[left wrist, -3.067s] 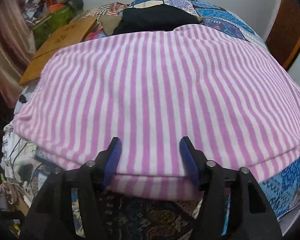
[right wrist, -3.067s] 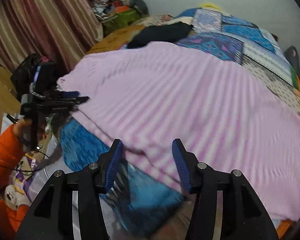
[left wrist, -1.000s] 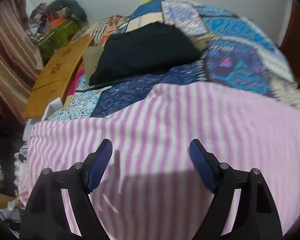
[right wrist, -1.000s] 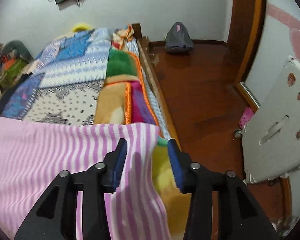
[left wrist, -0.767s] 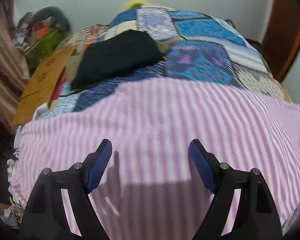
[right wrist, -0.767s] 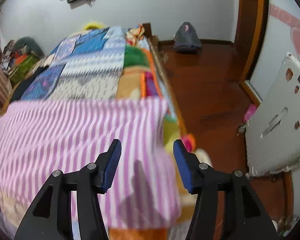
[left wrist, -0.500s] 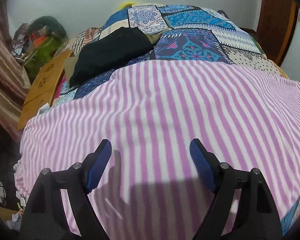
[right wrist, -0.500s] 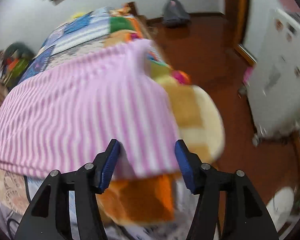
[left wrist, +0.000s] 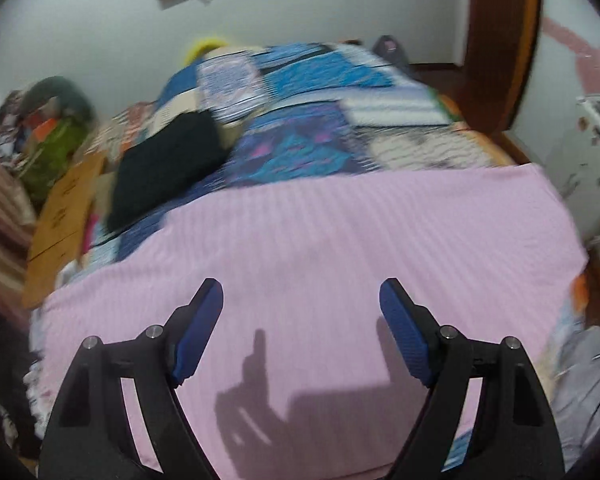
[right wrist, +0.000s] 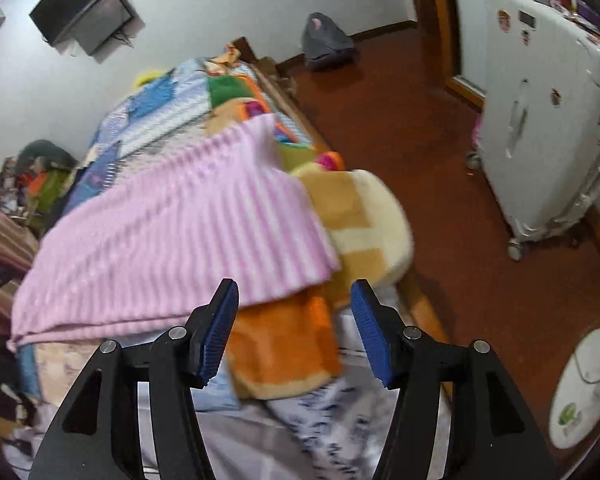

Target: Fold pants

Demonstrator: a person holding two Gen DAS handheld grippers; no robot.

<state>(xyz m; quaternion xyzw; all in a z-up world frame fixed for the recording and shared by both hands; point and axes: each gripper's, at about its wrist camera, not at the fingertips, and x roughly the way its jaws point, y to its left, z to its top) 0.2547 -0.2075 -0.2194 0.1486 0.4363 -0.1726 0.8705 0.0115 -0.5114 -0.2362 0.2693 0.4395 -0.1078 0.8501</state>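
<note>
The pink-and-white striped pants point(left wrist: 340, 248) lie flat across the bed, blurred by motion in the left wrist view. My left gripper point(left wrist: 300, 296) hovers open above their near middle, with nothing between its blue pads and its shadow on the cloth. In the right wrist view the pants point(right wrist: 172, 232) end in a layered near edge and a right corner. My right gripper point(right wrist: 295, 296) stands open just off that corner, over an orange blanket point(right wrist: 284, 352), its jaws apart and holding nothing.
A patchwork quilt point(left wrist: 320, 80) covers the bed, with a black garment point(left wrist: 164, 168) and brown cardboard point(left wrist: 64, 208) at the far left. Right of the bed are red-brown floor point(right wrist: 440, 184), a white appliance point(right wrist: 548, 120), a grey bag point(right wrist: 328, 40) and a white round object point(right wrist: 580, 392).
The right gripper's jaws widened at the pants' far right corner, then drew back to the near corner. The left gripper pulled back and up, so more of the pants shows.
</note>
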